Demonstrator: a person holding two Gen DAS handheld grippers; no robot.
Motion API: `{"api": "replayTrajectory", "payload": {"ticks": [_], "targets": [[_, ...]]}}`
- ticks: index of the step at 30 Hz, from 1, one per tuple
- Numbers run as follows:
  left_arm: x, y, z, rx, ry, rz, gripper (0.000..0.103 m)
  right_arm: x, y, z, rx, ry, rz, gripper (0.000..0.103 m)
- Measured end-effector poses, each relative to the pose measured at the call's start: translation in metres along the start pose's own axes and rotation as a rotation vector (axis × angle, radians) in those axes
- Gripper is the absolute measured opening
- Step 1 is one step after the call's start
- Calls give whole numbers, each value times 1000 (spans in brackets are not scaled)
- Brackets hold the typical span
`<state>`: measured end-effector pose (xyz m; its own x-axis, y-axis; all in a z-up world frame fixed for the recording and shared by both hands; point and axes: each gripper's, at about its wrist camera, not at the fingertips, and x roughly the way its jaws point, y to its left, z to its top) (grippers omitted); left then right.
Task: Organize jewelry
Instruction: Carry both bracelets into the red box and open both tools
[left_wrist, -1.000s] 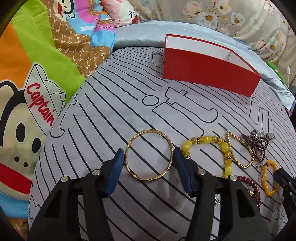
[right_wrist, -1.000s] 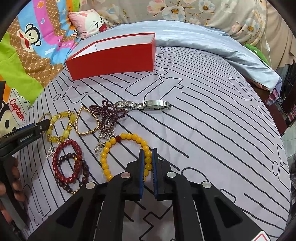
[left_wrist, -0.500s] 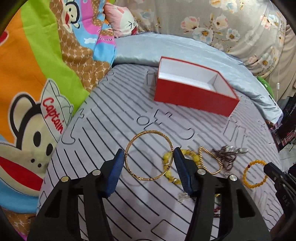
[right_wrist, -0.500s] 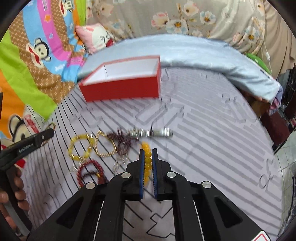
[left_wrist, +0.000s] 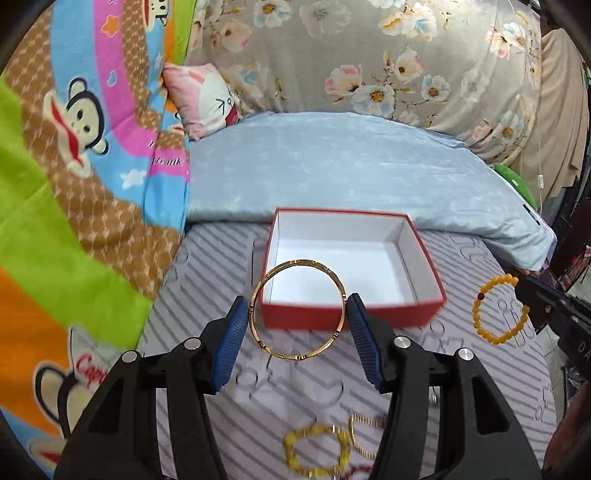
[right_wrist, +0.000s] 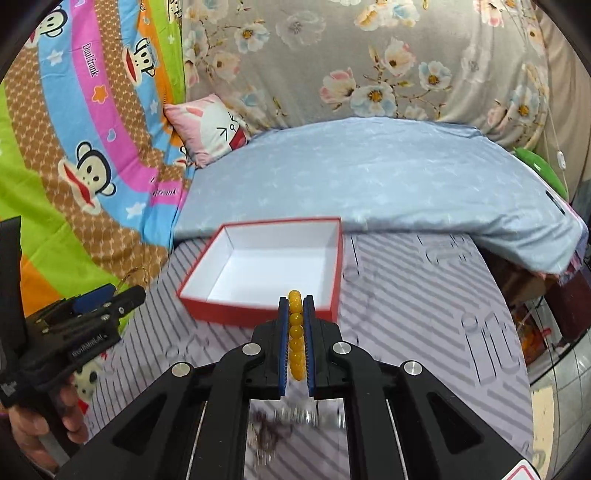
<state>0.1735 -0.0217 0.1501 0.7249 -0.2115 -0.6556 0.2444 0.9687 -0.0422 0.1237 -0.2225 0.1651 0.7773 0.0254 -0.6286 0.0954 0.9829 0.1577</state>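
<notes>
Left gripper (left_wrist: 298, 320) has its blue pads pressed on either side of a gold bangle (left_wrist: 298, 309), so the jaws sit about half spread with the ring spanning the gap between them. It's held up in the air in front of the red box (left_wrist: 352, 315), and through the ring you can see part of the box's white inside. Right gripper (right_wrist: 296, 301) is nearly closed, pinching an orange bead bracelet (right_wrist: 296, 334) edge-on, so from its own camera you just get a line of beads stacked between the pads. From the left wrist view that same bracelet hangs as an open loop off the right gripper's tip, out to the right of the box.

Box is open-topped with nothing in it, sitting on the grey striped sheet (right_wrist: 424, 332) right up against a pale blue pillow (right_wrist: 369, 177). Both grippers are on the near side of it, left one off to the left, with a hand (right_wrist: 44, 424) wrapped round its handle.

Down on the sheet below the left gripper there's still a yellow bead bracelet (left_wrist: 316, 452) and a thin gold beaded one (left_wrist: 364, 432) just beside it, both pretty blurred. Under the right gripper there's a silver watch (right_wrist: 314, 417) and some dark beaded thing, too smeared to make out.
</notes>
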Motion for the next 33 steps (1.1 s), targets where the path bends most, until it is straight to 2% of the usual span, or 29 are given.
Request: {"api": "replayTrajectory", "payload": {"ticks": [6,11,19,20,21,23,24,25,33], "targets": [[56,-4,45,-12,7,-20,53,74,-2,47,14,40,17,7],[109,-9,67,-11,38,-26,53,127,-6,59,39,95,33,7],[167,-10,73,-23,107,-18,54,181,-4,62,13,143,14,8],[171,-10,72,-25,110,-15,56,183,-4,62,10,141,9,11],[173,-10,72,-26,110,-4,63,184,-4,63,7,138,1,16],[174,-10,73,-29,96,17,72,179,-3,64,-2,117,-14,30],[172,-10,74,-31,90,23,74,175,-5,64,-1,106,-19,37],[170,-9,75,-32,85,26,75,168,-6,65,4,90,-17,39],[122,-7,61,-16,42,44,78,104,-9,47,8,28,-7,42]]}}
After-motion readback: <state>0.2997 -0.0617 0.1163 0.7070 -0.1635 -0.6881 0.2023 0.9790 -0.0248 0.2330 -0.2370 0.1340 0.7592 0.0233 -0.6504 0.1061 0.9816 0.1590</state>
